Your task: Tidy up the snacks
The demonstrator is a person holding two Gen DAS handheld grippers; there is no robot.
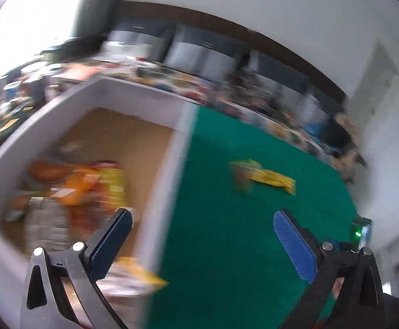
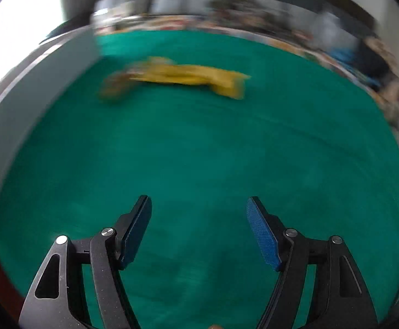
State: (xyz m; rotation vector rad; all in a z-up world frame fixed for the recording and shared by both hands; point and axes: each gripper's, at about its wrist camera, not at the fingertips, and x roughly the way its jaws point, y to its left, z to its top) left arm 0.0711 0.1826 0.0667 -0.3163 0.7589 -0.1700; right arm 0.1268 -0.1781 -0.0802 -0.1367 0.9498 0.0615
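Both tools empty, jaws wide: left tool (image 1: 202,220), right tool (image 2: 199,205). Yellow packet (image 2: 191,78) upper centre on green counter (image 2: 199,150). Box (image 1: 144,93) at left holds blurred snacks (image 1: 73,189).

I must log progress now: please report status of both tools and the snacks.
Left tool open, empty. Right tool open, empty. One yellow snack packet lies on green mat; other snacks in box. Path looks free.

Left gripper (image 1: 202,220) and right gripper (image 2: 199,205), both spread wide, empty.
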